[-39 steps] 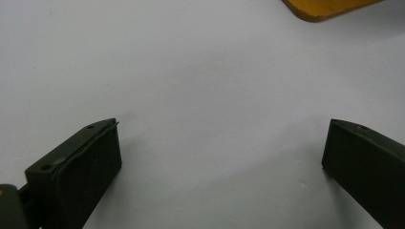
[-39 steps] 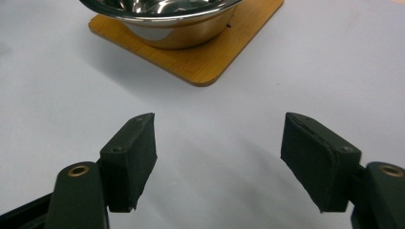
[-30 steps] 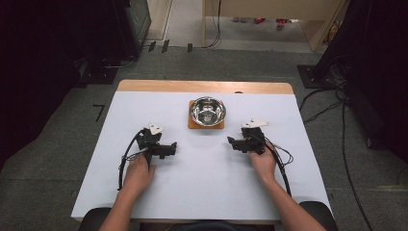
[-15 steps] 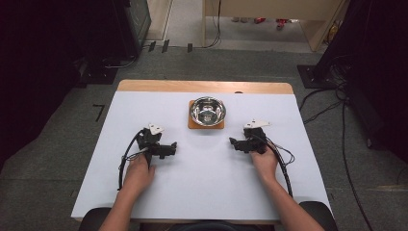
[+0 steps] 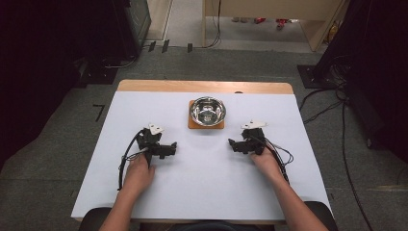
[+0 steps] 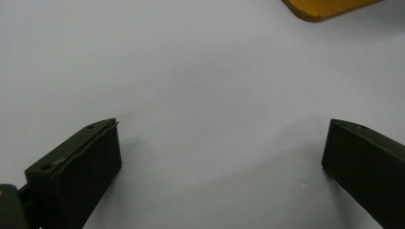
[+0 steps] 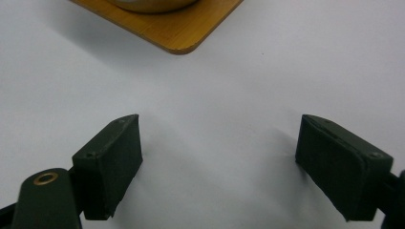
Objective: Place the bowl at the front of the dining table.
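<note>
High view: white table (image 5: 202,192), wooden strip along its far edge. My left hand (image 5: 138,174) holds the left gripper (image 5: 166,150) on the left half of the table; my right hand (image 5: 266,161) holds the right gripper (image 5: 235,144) on the right half. Both sit low over the white surface, well apart, each angled inward toward the middle. Grey three-cornered plate on top of each. Cables trail back along my forearms.

Steel bowl (image 5: 207,110) sits on a square wooden board (image 5: 192,125), centred near the far side of the table, between and beyond the two grippers. Bowl looks empty, shiny inside. Neither gripper touches bowl or board.

Left gripper view: my left gripper (image 6: 222,157) has its jaws spread wide, nothing between them, plain white table under them. A corner of the wooden board (image 6: 325,8) shows at top right, apart from the jaws.

Right gripper view: my right gripper (image 7: 219,152) also has jaws wide apart, holding nothing, white table below. Board corner (image 7: 181,28) at top, ahead of the jaws and slightly left, with the bowl's lower rim (image 7: 153,5) just visible on it.
</note>
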`<state>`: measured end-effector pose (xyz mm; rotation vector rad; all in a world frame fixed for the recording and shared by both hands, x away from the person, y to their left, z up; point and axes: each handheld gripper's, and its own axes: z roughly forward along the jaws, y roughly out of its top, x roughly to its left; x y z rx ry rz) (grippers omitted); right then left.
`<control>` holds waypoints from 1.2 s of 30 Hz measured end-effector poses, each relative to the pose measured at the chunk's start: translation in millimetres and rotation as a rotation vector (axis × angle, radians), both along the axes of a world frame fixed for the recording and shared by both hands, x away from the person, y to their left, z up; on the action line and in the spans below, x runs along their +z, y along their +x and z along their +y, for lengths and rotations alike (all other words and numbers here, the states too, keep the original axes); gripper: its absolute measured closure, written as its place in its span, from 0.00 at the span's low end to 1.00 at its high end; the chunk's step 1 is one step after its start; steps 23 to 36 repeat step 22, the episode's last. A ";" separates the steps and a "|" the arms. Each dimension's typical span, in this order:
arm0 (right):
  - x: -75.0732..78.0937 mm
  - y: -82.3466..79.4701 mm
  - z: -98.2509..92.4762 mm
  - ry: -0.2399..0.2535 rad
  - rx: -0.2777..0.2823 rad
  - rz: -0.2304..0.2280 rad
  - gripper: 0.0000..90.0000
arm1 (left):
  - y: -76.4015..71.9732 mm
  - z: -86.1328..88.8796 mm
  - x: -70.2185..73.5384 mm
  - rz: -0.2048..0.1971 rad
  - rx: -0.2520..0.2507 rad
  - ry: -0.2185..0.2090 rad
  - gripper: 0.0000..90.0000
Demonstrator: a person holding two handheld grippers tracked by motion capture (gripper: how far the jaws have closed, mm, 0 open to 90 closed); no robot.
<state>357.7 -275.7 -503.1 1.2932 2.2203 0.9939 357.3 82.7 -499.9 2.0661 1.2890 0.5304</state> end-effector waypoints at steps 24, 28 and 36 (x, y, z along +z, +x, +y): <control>0.0 -0.1 0.4 -0.002 -0.007 0.002 0.17 | -0.4 -0.4 0.0 -0.001 0.005 0.001 0.00; 0.0 -0.1 0.4 -0.002 -0.007 0.002 0.17 | -0.4 -0.4 0.0 -0.001 0.005 0.001 0.00; 0.0 -0.1 0.4 -0.002 -0.007 0.002 0.17 | -0.4 -0.4 0.0 -0.001 0.005 0.001 0.00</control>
